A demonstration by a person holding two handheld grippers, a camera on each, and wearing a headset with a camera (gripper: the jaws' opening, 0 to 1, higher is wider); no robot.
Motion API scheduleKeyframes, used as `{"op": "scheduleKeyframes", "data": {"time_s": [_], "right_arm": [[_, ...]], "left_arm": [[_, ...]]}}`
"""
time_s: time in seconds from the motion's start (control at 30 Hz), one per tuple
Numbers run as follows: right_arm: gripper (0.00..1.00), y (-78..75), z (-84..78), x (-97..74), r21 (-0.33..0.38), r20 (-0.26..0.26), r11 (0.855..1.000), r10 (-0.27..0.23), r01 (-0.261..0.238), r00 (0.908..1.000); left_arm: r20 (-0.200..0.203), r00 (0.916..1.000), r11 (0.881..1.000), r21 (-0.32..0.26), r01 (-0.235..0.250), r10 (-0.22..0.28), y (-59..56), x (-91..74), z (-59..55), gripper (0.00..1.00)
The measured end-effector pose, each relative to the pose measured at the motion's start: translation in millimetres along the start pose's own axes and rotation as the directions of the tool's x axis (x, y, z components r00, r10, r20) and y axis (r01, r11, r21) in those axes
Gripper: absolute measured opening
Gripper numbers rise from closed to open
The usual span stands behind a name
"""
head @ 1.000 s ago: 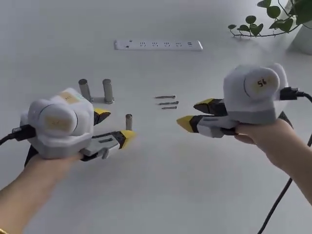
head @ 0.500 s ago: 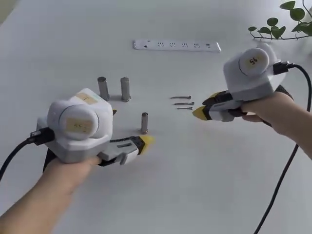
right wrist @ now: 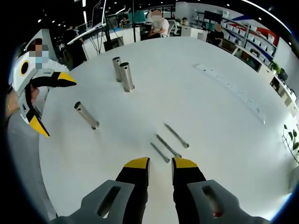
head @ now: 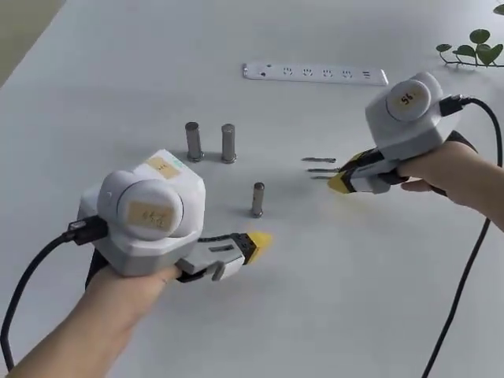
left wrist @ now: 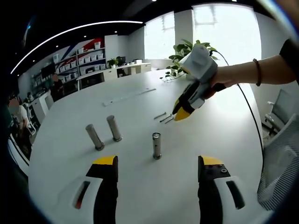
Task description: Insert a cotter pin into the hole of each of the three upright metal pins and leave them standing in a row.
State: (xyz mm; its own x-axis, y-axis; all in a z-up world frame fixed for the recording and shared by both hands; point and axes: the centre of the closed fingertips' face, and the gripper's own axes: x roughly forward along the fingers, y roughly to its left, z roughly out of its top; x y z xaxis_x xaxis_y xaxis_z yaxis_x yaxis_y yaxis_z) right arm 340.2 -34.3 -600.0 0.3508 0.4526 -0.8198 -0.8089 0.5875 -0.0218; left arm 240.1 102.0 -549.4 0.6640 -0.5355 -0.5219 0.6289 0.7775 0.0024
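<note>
Three upright metal pins stand on the white table: two side by side [head: 193, 142] [head: 228, 143] and a shorter one [head: 257, 199] nearer me. Three cotter pins [head: 319, 168] lie flat to their right. My right gripper [head: 343, 183] hovers just right of the cotter pins, its jaws a narrow gap apart with nothing between them. In the right gripper view the cotter pins [right wrist: 167, 145] lie just ahead of the right gripper [right wrist: 160, 164]. My left gripper [left wrist: 159, 163] is wide open, empty, and faces the short pin [left wrist: 157, 145] from the near side.
A white power strip [head: 315, 73] lies at the far side of the table. A potted plant [head: 472, 47] stands at the far right. Black cables trail from both grippers. Desks and people are in the room beyond the table.
My right gripper has moved left to the cotter pins and its jaws have narrowed. The left gripper stays open near the short pin. The head camera has shifted.
</note>
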Motion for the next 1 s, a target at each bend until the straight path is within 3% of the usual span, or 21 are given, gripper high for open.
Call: {"op": "scheduleKeyframes", "data": {"time_s": [0.33, 0.37, 0.4, 0.53, 0.63, 0.83, 0.9, 1.0], "right_arm": [[0.11, -5.9, -2.8, 10.2, -0.03, -0.068, 0.999, 0.042, -0.044, 0.9968], [0.1, -7.5, -6.2, 11.1, -0.044, -0.099, 0.998, 0.04, -0.044, 0.9943], [0.08, -12.2, -0.4, 13.9, -0.064, -0.078, 0.997, 0.042, -0.047, 0.996], [0.06, -11.9, -2.3, 13.3, -0.067, -0.11, 0.996, 0.047, -0.055, 0.9928], [0.05, -10.9, -3.6, 13.2, -0.164, -0.135, 0.984, 0.053, -0.075, 0.9895], [0.0, -12.4, -3.5, 16.0, -0.223, -0.164, 0.969, 0.069, -0.105, 0.984], [0.0, -10.6, -2.4, 16.0, -0.278, -0.17, 0.954, 0.066, -0.112, 0.9832], [0.0, -10.2, -3.0, 16.7, -0.261, -0.178, 0.958, 0.077, -0.122, 0.981]], "left_arm": [[-0.003, 1.0, 1.0, -0.019, -0.001, 0.001, 0.1, -5.1, -2.3, 0.66], [-0.004, 1.0, 1.0, -0.014, 0.0, 0.0, -0.3, -5.4, -2.3, 0.66], [-0.006, 1.0, 1.0, -0.01, 0.001, -0.001, -0.4, -5.4, -2.5, 0.66], [-0.01, 1.0, 1.0, -0.007, -0.001, 0.001, 0.0, -5.2, -3.2, 0.66], [-0.01, 1.0, 1.0, -0.015, -0.001, 0.001, -0.4, -5.9, -3.3, 0.65], [-0.014, 0.9999, 1.0, -0.015, -0.002, 0.002, -0.6, -8.4, -4.1, 0.65], [-0.016, 0.9999, 1.0, -0.018, -0.002, 0.002, -0.7, -9.1, -4.6, 0.64], [-0.017, 0.9999, 1.0, -0.019, -0.003, 0.003, -0.8, -10.3, -4.7, 0.64]]}}
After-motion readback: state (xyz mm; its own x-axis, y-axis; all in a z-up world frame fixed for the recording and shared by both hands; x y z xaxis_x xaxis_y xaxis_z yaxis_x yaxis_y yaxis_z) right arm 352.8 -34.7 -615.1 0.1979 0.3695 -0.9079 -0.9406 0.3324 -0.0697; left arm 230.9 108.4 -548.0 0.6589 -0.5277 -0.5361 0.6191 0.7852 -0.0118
